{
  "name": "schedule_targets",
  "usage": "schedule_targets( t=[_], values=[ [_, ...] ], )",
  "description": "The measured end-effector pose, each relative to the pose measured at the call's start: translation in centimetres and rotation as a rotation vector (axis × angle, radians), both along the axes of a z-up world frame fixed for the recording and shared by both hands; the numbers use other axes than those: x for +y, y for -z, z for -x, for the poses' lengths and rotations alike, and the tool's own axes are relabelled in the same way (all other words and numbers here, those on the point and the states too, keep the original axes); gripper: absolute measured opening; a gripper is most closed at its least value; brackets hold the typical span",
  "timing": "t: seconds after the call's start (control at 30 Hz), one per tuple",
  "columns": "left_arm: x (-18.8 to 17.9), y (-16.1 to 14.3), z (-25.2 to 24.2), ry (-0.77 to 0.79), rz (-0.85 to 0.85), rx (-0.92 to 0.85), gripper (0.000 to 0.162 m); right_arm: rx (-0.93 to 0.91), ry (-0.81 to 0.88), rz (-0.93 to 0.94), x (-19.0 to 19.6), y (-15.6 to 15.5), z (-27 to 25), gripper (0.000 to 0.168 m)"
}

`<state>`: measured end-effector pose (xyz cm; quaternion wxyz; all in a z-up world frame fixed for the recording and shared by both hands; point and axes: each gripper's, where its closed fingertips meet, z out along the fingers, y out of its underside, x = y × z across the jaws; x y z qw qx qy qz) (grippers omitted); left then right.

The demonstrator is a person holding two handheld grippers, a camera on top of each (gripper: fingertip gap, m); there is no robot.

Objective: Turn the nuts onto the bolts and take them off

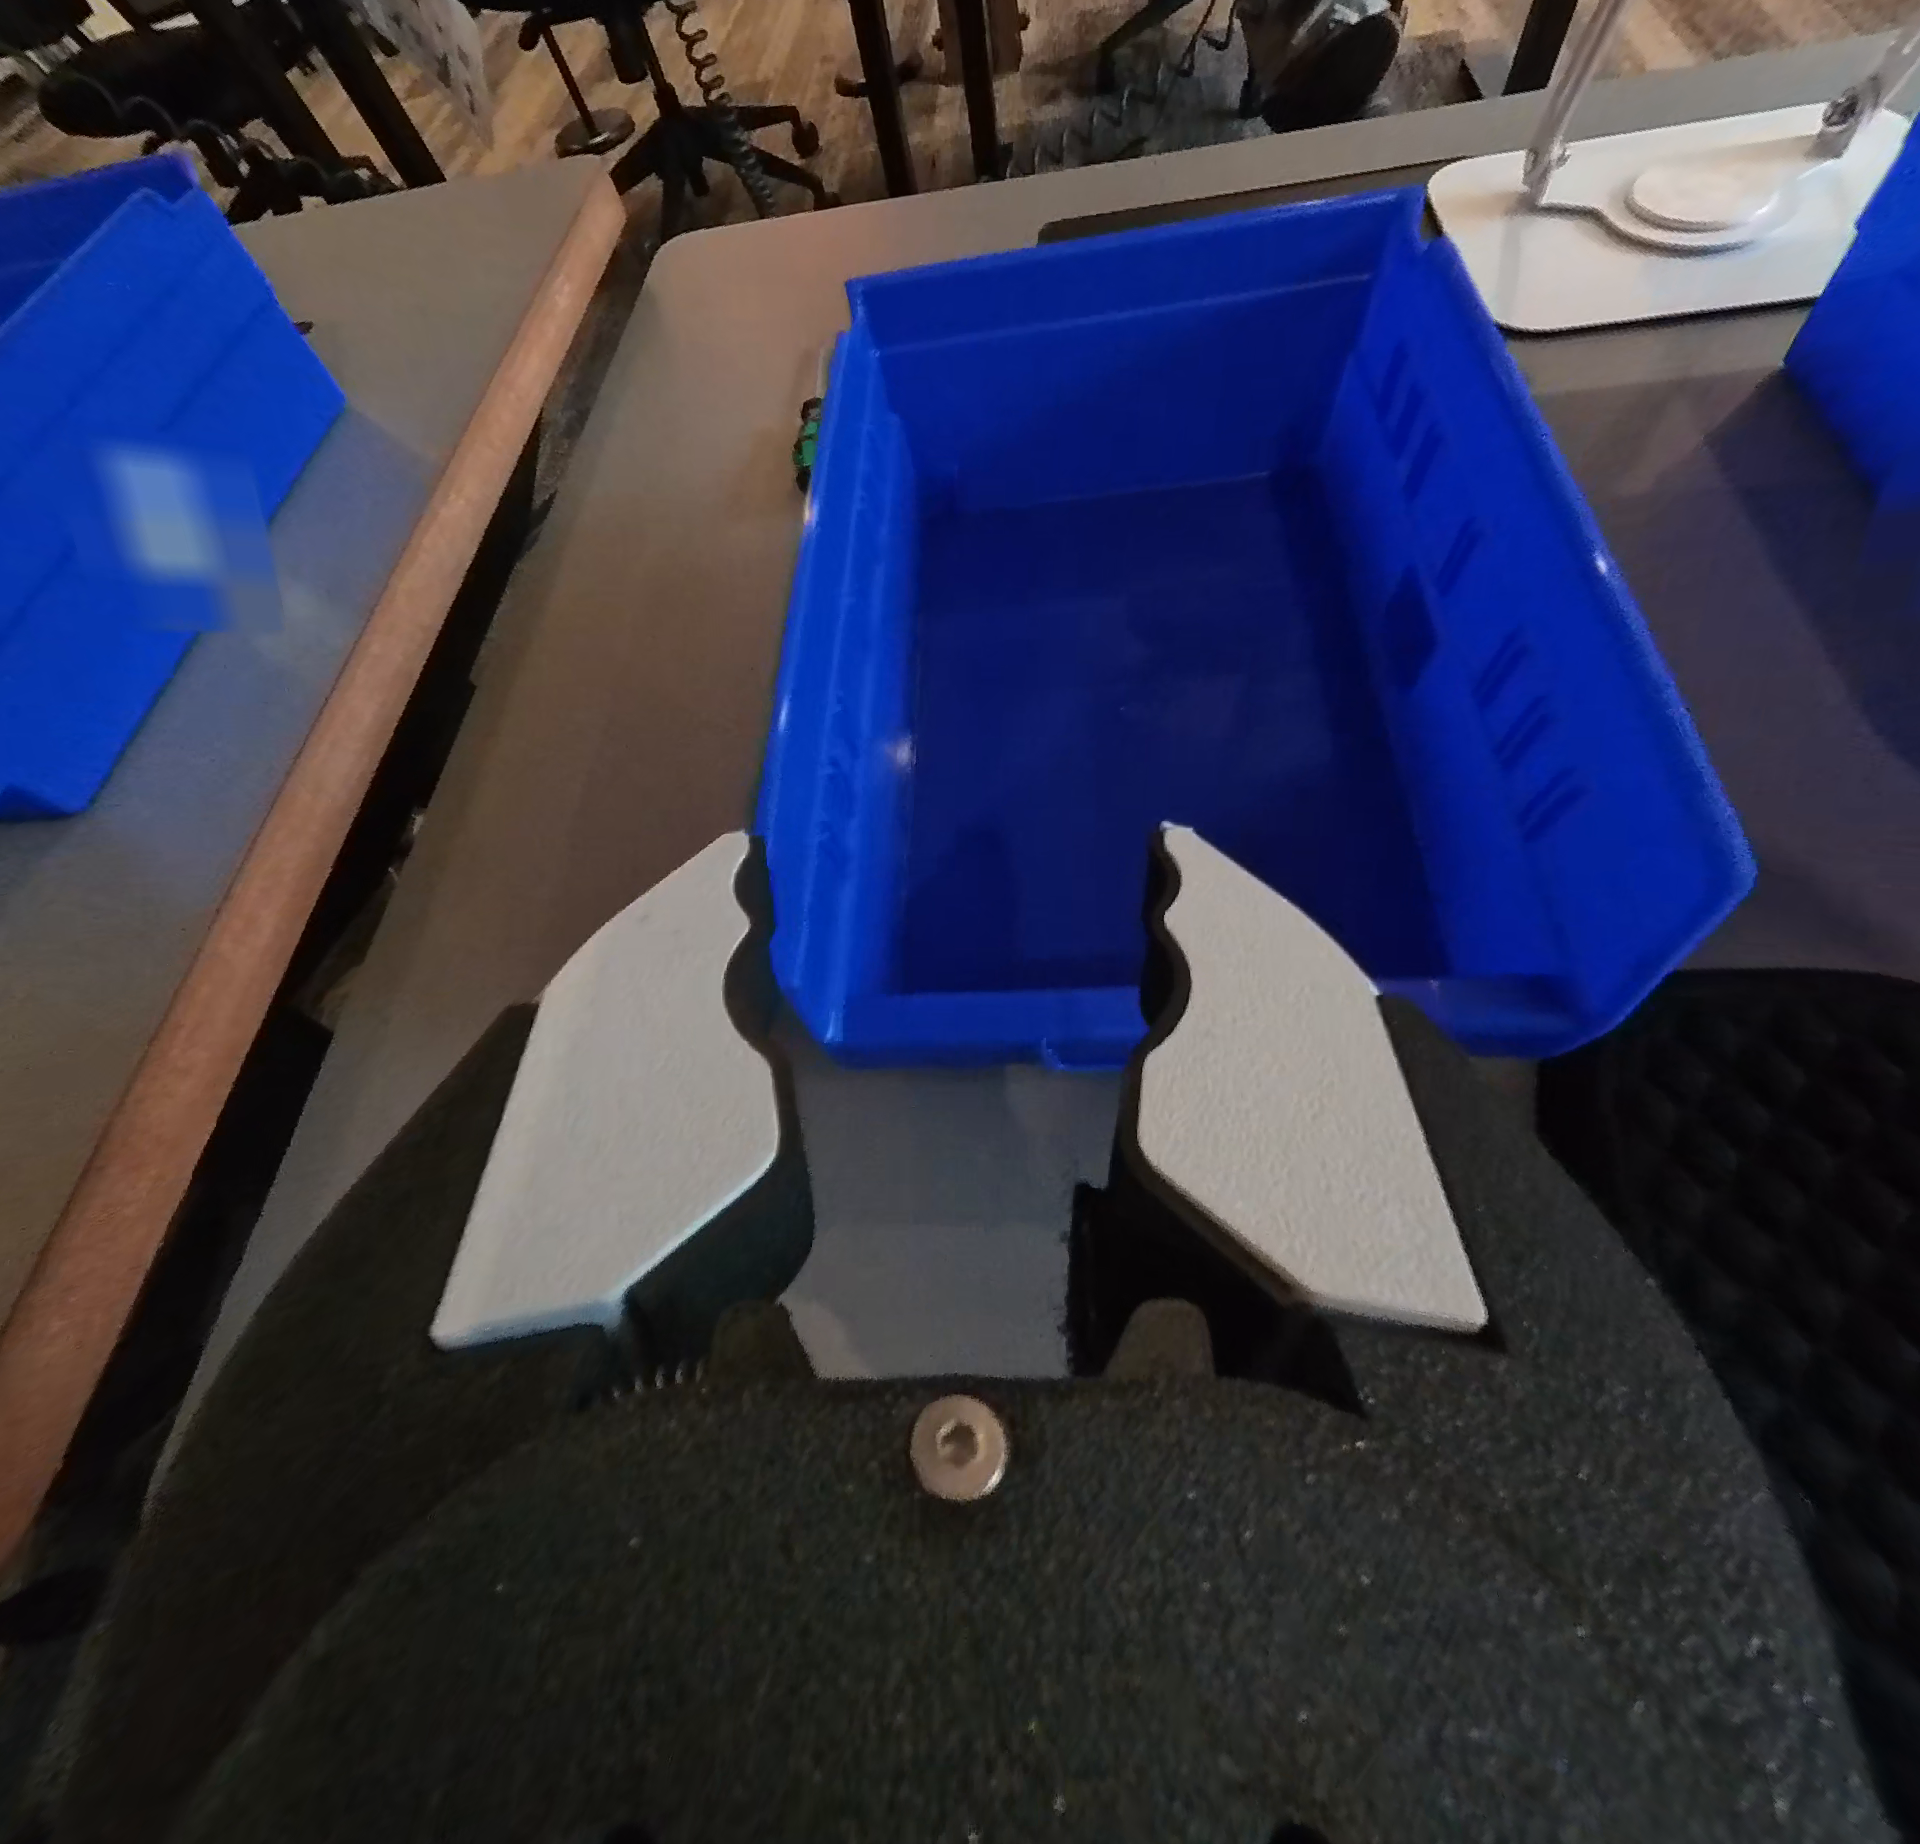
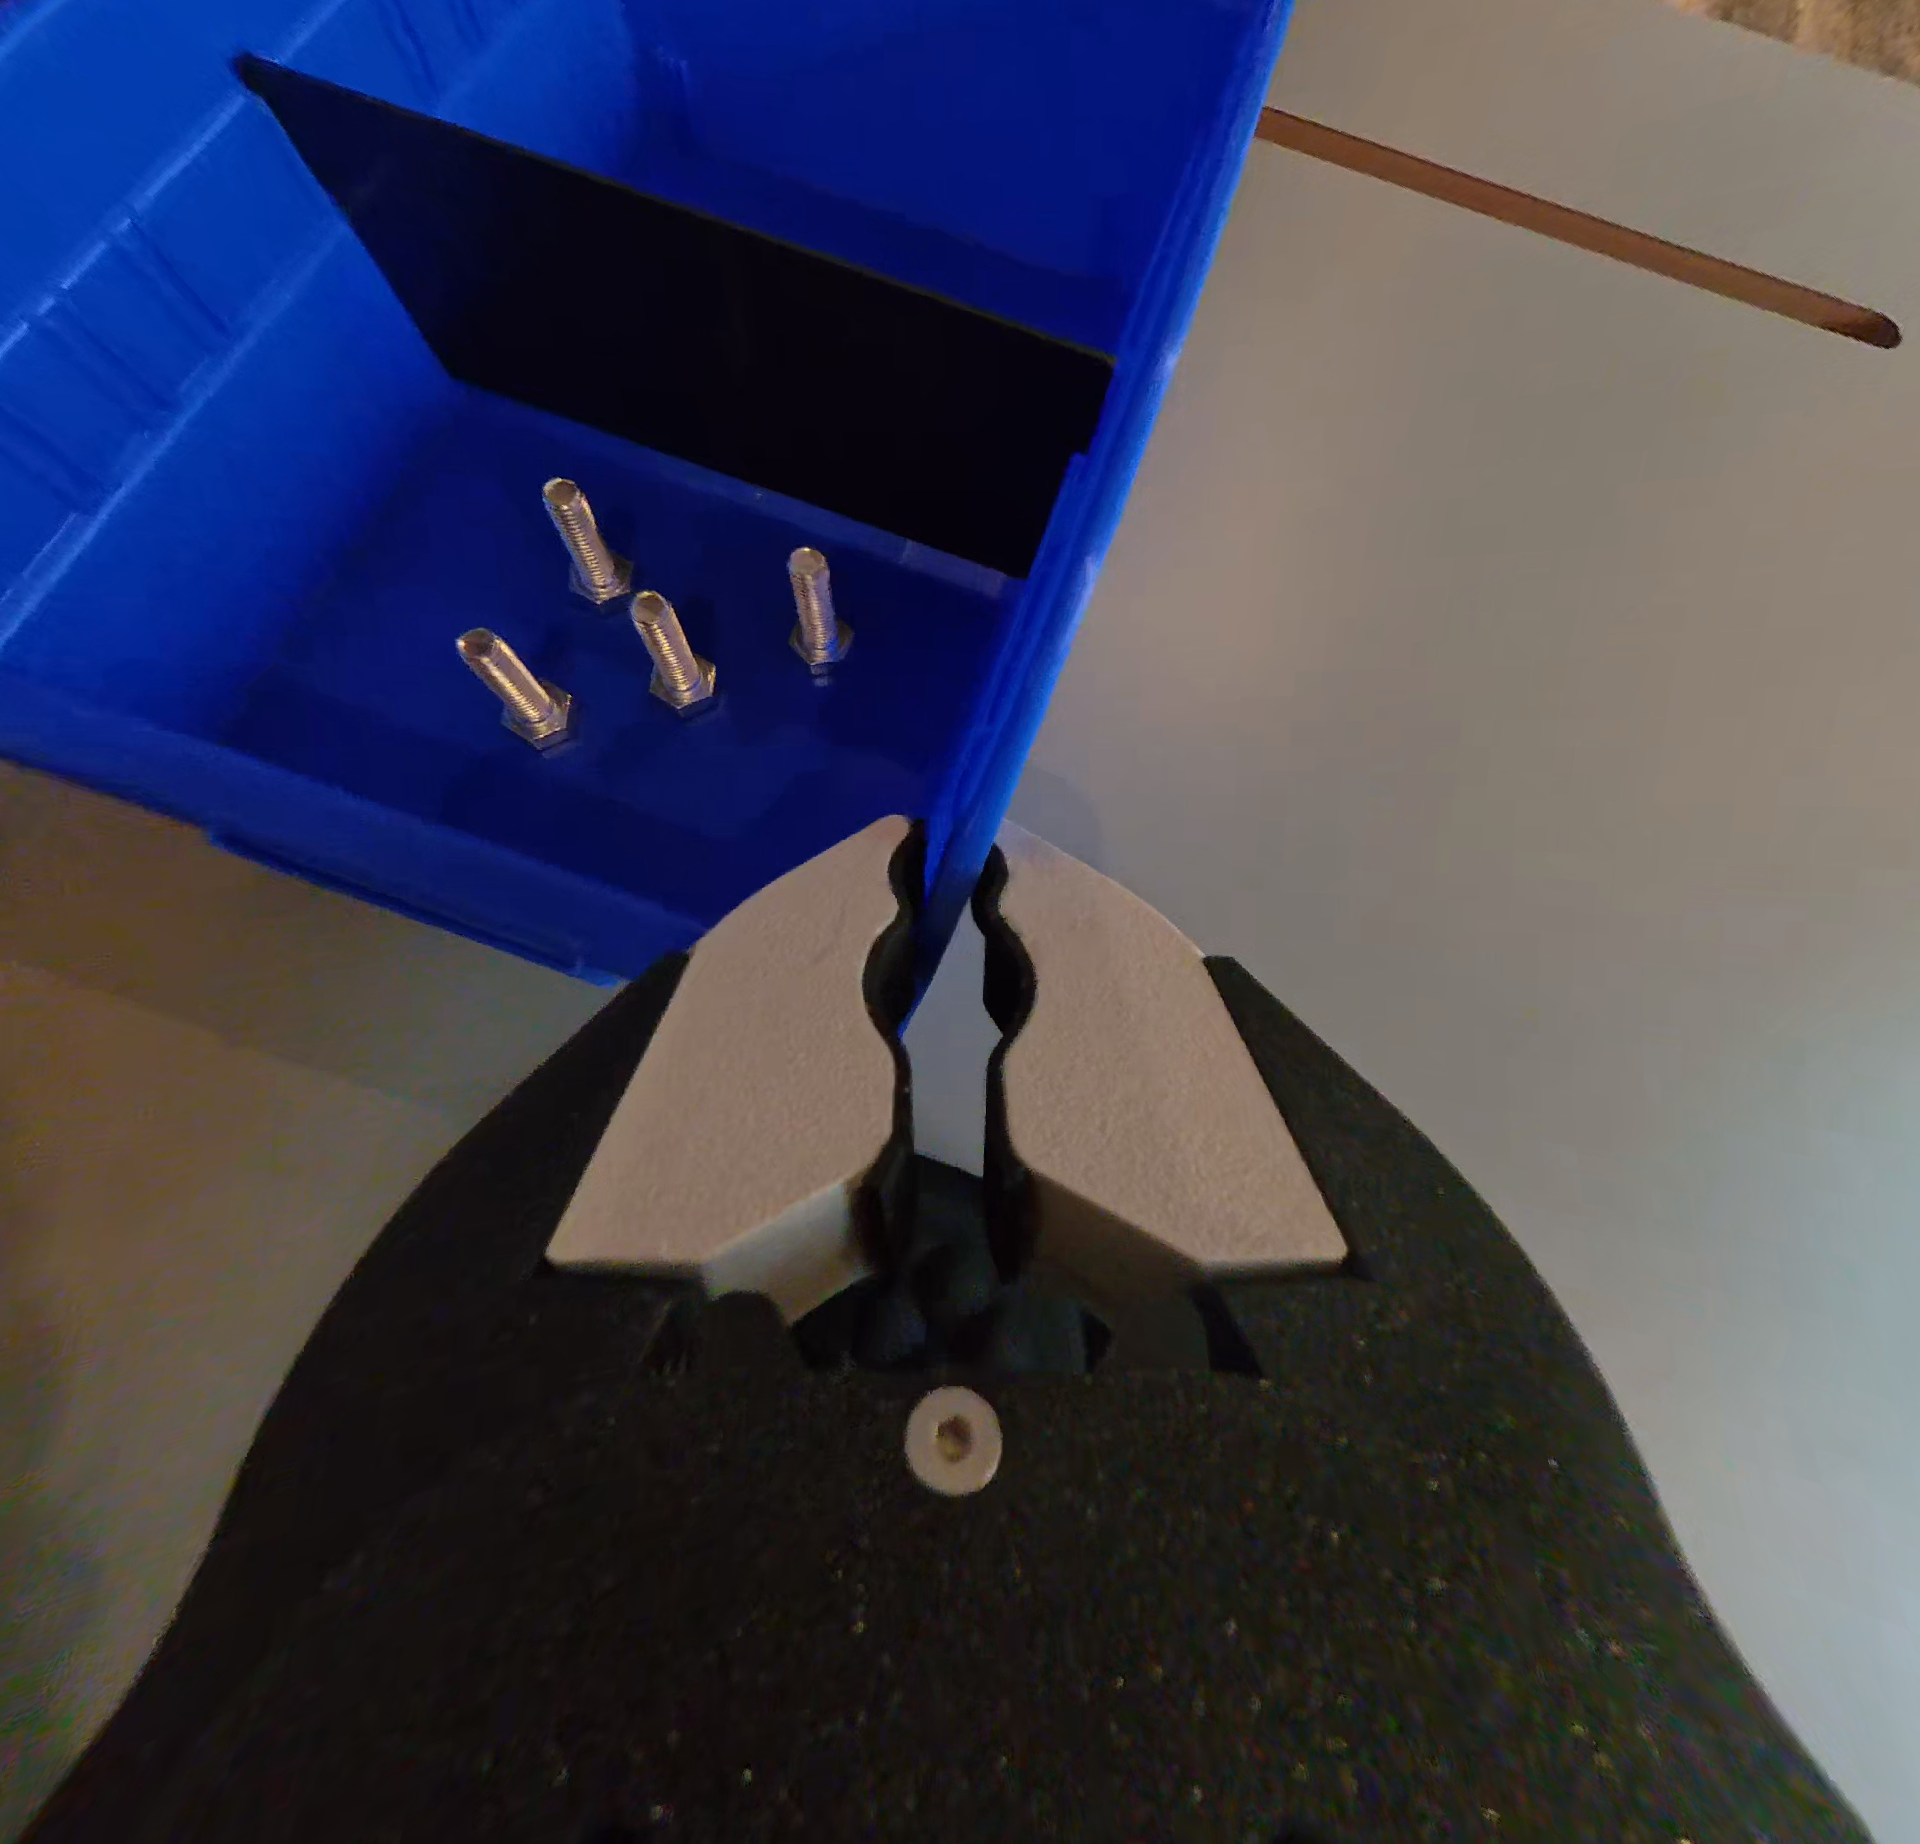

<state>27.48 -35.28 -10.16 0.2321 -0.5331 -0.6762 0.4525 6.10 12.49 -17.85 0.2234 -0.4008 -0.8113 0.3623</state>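
A: Taking the divided blue bin (image 2: pixel 727 184) as the mark, what lay to its left?

B: The left gripper (image 1: pixel 951 849), fingers wide and holding nothing, straddled the near-left corner of an empty blue bin (image 1: pixel 1455 568). I could not tell how far that bin stood from the divided one.

A: And the task's things?

B: Four bolts (image 2: pixel 665 651) stood head-down, threads up, in the near compartment of the divided bin, in front of its black divider (image 2: pixel 727 340). No nuts showed.

A: How would they handle?

B: My guess: small steel, stiff, light, smooth on the shank, and easy to tip. Take the shank near the top, squarely, or they would roll.

A: The right side?

B: The right gripper (image 2: pixel 948 849) had narrowed onto the bin's right wall (image 2: pixel 1091 547), fingers either side of the rim and pinching it.

A: Room?

B: The bolts stood near one another, so wide fingers might knock a neighbour. The grey table (image 2: pixel 1507 651) to the right of the wall offered open room.
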Motion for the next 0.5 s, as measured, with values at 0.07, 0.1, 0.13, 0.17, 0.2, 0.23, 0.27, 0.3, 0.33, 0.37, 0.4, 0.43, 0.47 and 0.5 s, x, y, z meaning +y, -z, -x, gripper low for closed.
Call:
schedule_targets(
  t=[0.07, 0.1, 0.13, 0.17, 0.2, 0.23, 0.27, 0.3, 0.33, 0.37, 0.4, 0.43, 0.47, 0.5],
  values=[
    [-0.4, -0.1, -0.1, -0.003, 0.003, -0.004, 0.069, 0.007, -0.002, 0.084, -0.3, -0.8, -0.1, 0.028],
    [-0.6, -0.1, -0.2, -0.005, 0.007, -0.011, 0.069, 0.006, -0.002, 0.116, -0.2, -1.2, -0.2, 0.032],
    [-0.9, -0.2, -0.3, -0.006, 0.011, -0.021, 0.070, 0.006, -0.008, 0.132, 0.0, -1.6, -0.4, 0.034],
    [-1.3, -0.2, -0.2, -0.006, 0.015, -0.034, 0.071, 0.014, -0.005, 0.138, 0.3, -2.1, -0.4, 0.041],
    [-1.7, -0.3, -0.1, -0.005, 0.023, -0.043, 0.071, 0.029, 0.002, 0.140, 0.8, -2.7, -0.5, 0.050],
    [-2.2, -0.4, 0.1, -0.005, 0.030, -0.048, 0.071, 0.044, 0.007, 0.144, 1.1, -3.2, -0.5, 0.063],
    [-2.6, -0.5, 0.4, 0.000, 0.031, -0.055, 0.072, 0.055, 0.010, 0.150, 1.5, -3.7, -0.7, 0.075],
    [-3.0, -0.5, 0.8, 0.011, 0.025, -0.064, 0.073, 0.065, 0.012, 0.157, 1.7, -4.3, -0.8, 0.083],
    [-3.4, -0.3, 1.3, 0.021, 0.013, -0.072, 0.073, 0.079, 0.013, 0.163, 2.0, -4.8, -1.0, 0.087],
    [-3.9, -0.2, 1.8, 0.025, 0.001, -0.082, 0.073, 0.095, 0.010, 0.171, 2.2, -5.3, -1.2, 0.088],
    [-4.5, 0.1, 2.3, 0.030, -0.005, -0.094, 0.073, 0.102, 0.007, 0.176, 2.4, -5.6, -1.5, 0.088],
    [-5.1, 0.3, 2.8, 0.033, -0.007, -0.105, 0.073, 0.109, 0.018, 0.182, 2.7, -5.9, -1.6, 0.089],
    [-5.8, 0.5, 3.3, 0.033, -0.010, -0.122, 0.073, 0.125, 0.029, 0.190, 3.1, -6.3, -1.7, 0.089],
    [-6.3, 0.9, 3.8, 0.036, -0.012, -0.145, 0.073, 0.140, 0.029, 0.198, 3.3, -6.7, -1.8, 0.087]
  ],
)
